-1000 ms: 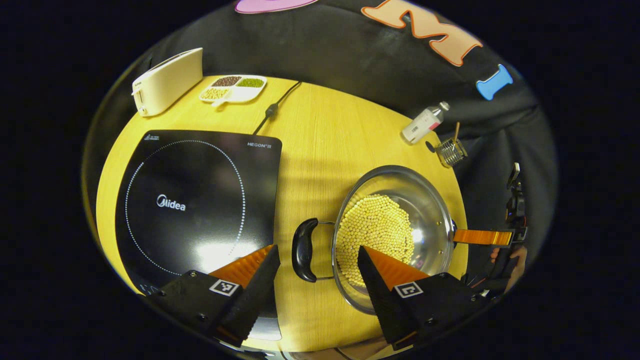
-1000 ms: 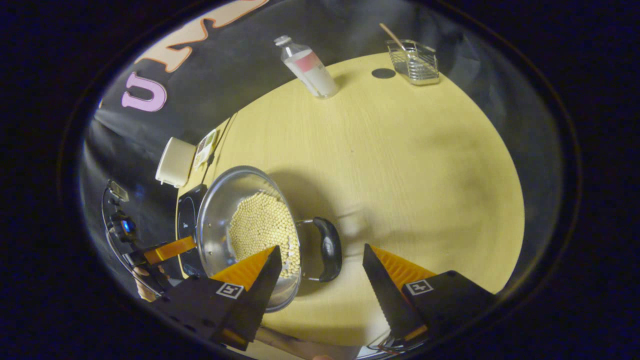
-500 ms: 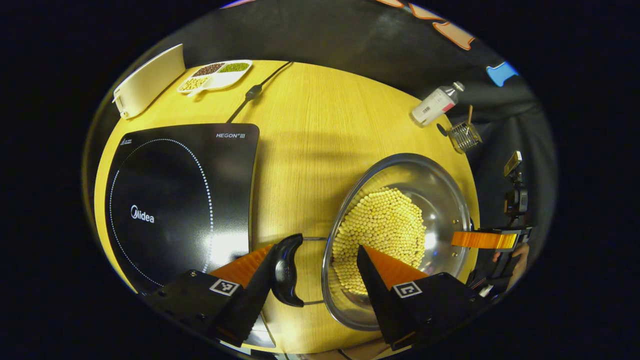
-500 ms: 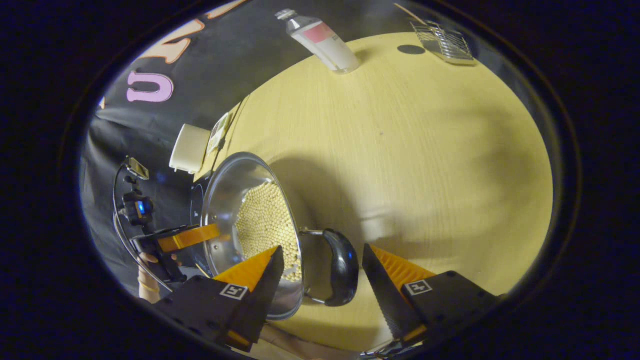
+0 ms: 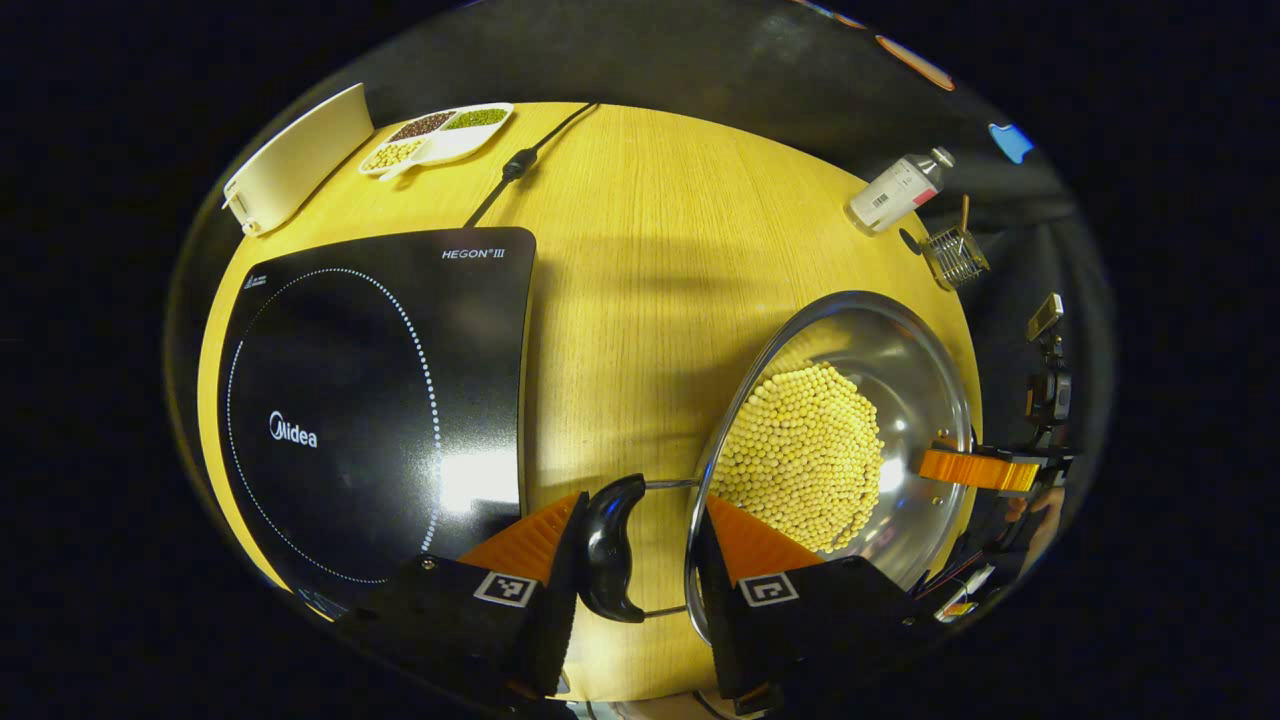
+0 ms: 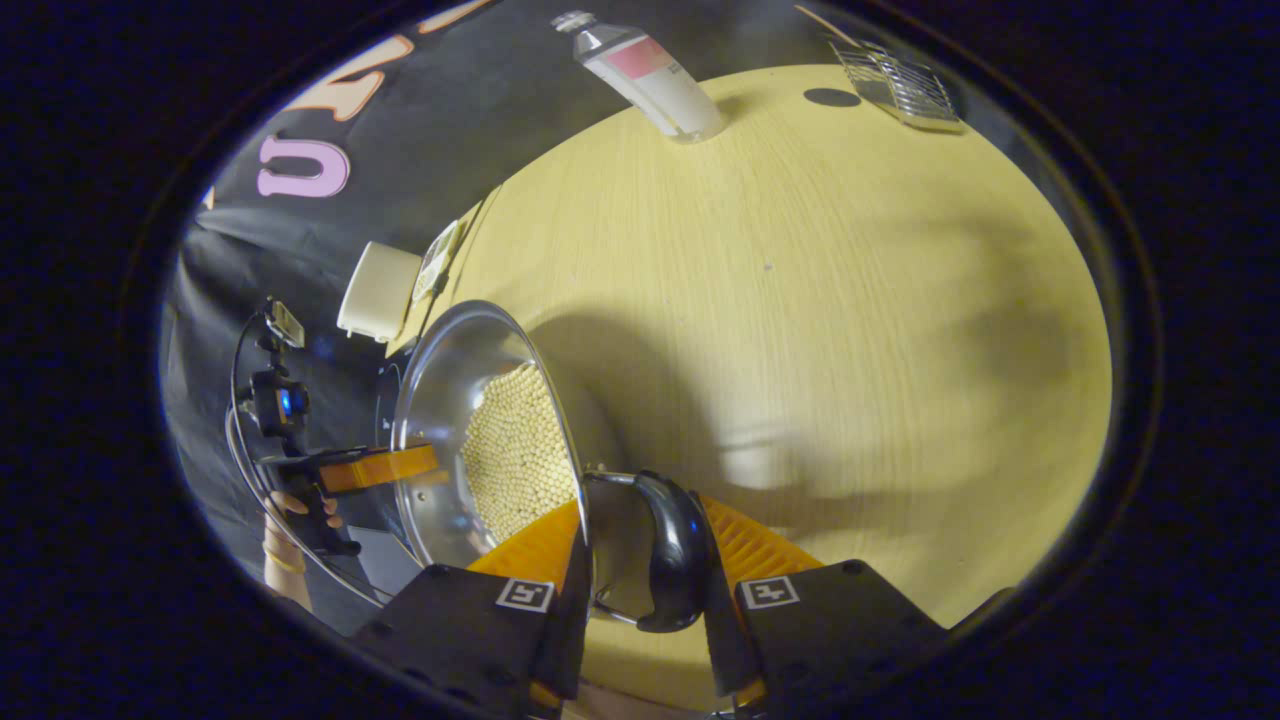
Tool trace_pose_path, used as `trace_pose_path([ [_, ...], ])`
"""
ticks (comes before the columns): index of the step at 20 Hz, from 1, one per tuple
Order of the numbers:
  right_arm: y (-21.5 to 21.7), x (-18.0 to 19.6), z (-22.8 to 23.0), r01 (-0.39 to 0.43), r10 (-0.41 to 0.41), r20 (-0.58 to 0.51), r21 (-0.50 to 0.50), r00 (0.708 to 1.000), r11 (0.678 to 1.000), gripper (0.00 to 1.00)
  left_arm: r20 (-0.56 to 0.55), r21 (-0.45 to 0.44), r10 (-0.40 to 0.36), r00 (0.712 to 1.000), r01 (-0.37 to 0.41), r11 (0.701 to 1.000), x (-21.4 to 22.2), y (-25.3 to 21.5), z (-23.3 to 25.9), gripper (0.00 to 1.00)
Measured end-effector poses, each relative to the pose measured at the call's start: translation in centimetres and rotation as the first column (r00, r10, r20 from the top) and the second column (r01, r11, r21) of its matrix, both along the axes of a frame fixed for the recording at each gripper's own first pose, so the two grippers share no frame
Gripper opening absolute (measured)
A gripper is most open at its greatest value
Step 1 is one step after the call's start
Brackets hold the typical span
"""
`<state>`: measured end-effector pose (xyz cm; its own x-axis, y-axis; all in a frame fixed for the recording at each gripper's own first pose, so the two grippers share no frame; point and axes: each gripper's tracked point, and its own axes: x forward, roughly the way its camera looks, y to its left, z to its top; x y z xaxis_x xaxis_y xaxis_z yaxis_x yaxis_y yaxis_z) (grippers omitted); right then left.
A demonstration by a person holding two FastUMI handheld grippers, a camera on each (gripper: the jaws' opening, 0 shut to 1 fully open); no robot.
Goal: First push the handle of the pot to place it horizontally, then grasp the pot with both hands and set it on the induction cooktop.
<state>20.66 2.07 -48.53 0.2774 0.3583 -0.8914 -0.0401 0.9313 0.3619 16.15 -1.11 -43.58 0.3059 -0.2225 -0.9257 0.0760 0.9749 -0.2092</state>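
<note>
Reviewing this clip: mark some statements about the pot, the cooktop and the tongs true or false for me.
1. The pot sits on the induction cooktop. False: it stands on the table beside it.
2. The pot holds pale round beans. True.
3. The left tongs straddle one black handle, and the right tongs straddle the other handle. True.
4. The divided dish lies on the cooktop. False: it lies on the table behind it.
</note>
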Motion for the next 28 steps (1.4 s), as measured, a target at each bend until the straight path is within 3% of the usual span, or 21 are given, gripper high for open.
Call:
trace_pose_path([
  [9,-1.4,-5.3,3.4,-0.003,0.002,-0.049,-0.01,0.999,1.0,0.48,-0.031,-0.036,-0.03,0.999,0.029,0.999,-5.3,-1.4,3.5,0.58],
  [11,-0.9,-6.8,4.0,-0.006,0.006,-0.063,-0.012,0.998,1.0,0.58,-0.033,-0.024,-0.035,0.999,0.034,0.999,-6.5,-0.7,4.3,0.6],
  [12,-0.5,-7.5,4.2,-0.006,0.005,-0.069,-0.012,0.998,1.0,0.48,-0.036,-0.019,-0.033,0.999,0.032,0.999,-7.1,-0.3,4.7,0.6],
  [15,0.8,-9.0,4.9,-0.009,0.009,-0.077,-0.002,0.997,1.0,0.48,-0.037,-0.014,-0.031,0.999,0.03,0.999,-8.6,1.0,5.9,0.6],
  [22,6.9,-10.3,6.4,-0.042,0.042,-0.035,0.008,0.998,0.999,0.48,-0.005,-0.018,-0.008,1.0,0.008,1.0,-9.7,7.0,8.4,0.57],
  [26,12.9,-10.6,6.9,-0.03,0.031,-0.026,0.024,0.999,0.999,0.48,0.05,-0.024,-0.024,0.998,0.025,0.999,-8.6,12.5,9.7,0.55],
  [28,16.3,-10.5,6.9,-0.032,0.032,-0.013,0.026,0.999,0.999,0.53,0.065,-0.024,-0.03,0.997,0.032,0.999,-7.9,15.8,10.2,0.58],
])
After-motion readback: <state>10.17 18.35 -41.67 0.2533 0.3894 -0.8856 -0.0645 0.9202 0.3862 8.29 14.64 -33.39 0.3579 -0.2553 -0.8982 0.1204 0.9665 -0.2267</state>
